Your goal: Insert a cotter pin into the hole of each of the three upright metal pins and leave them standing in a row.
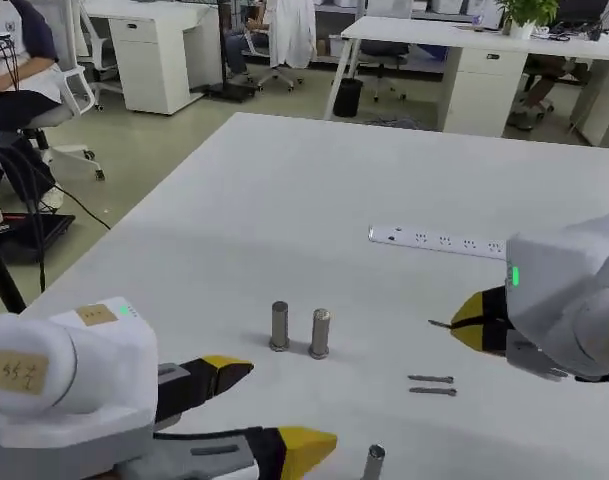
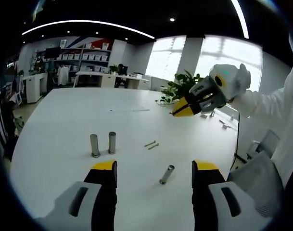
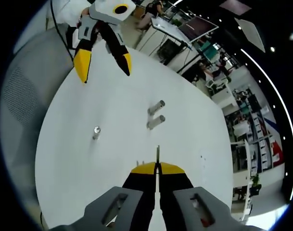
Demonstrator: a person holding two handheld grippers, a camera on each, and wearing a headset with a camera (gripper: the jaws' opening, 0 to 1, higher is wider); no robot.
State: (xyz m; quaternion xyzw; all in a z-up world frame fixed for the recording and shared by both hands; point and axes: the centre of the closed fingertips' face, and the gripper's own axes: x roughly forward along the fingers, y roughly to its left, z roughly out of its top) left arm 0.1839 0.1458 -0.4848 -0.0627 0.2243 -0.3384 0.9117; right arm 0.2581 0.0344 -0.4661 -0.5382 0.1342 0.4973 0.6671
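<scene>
Two grey metal pins (image 1: 279, 325) (image 1: 320, 333) stand upright side by side mid-table, also in the left gripper view (image 2: 94, 145) (image 2: 111, 142). A third metal pin (image 1: 373, 462) sits apart near the front edge; it looks slanted in the left gripper view (image 2: 166, 174). Two loose cotter pins (image 1: 431, 385) lie to the right of the upright pins. My right gripper (image 1: 466, 321) hovers above the table at right, shut on a cotter pin (image 3: 158, 153) whose tip sticks out forward. My left gripper (image 1: 284, 405) is open with nothing between its fingers, low at front left.
A white power strip (image 1: 439, 241) lies across the table behind the pins. Beyond the white tabletop (image 1: 284, 200) are office desks, chairs and a seated person at far left.
</scene>
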